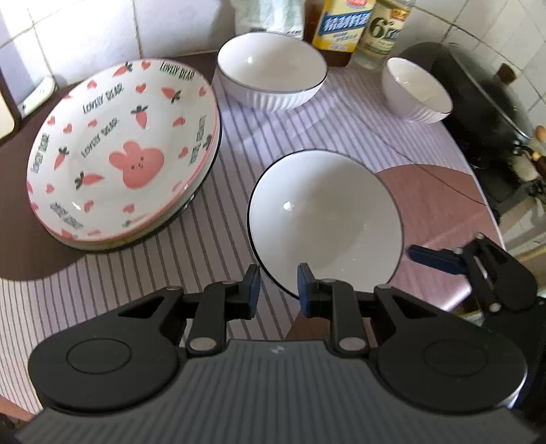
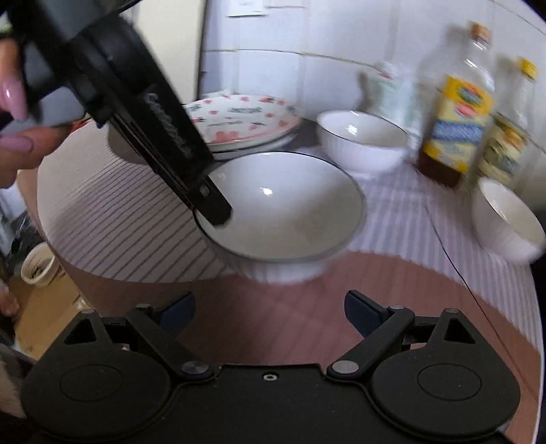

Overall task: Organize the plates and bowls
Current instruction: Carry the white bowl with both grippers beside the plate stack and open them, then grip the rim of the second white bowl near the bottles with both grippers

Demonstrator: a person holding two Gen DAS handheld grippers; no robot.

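Observation:
A wide white bowl with a dark rim (image 1: 326, 218) (image 2: 286, 205) stands on the striped mat. My left gripper (image 1: 278, 290) straddles its near rim, jaws narrowly apart, one finger inside and one outside; from the right wrist view its finger (image 2: 213, 205) rests at the bowl's left rim. My right gripper (image 2: 269, 312) is open and empty, just short of the bowl; its fingertip (image 1: 431, 258) shows at the right. A stack of bunny-print plates (image 1: 123, 150) (image 2: 245, 119) lies at the left. Two white ribbed bowls stand behind, one large (image 1: 271, 70) (image 2: 361, 140), one small (image 1: 414, 90) (image 2: 508, 218).
Two bottles (image 1: 344, 24) (image 2: 457, 102) stand against the tiled wall. A dark pan (image 1: 477, 102) sits at the far right. The table's curved edge (image 2: 532, 273) runs on the right. A paper cup (image 2: 37, 264) is below the table at the left.

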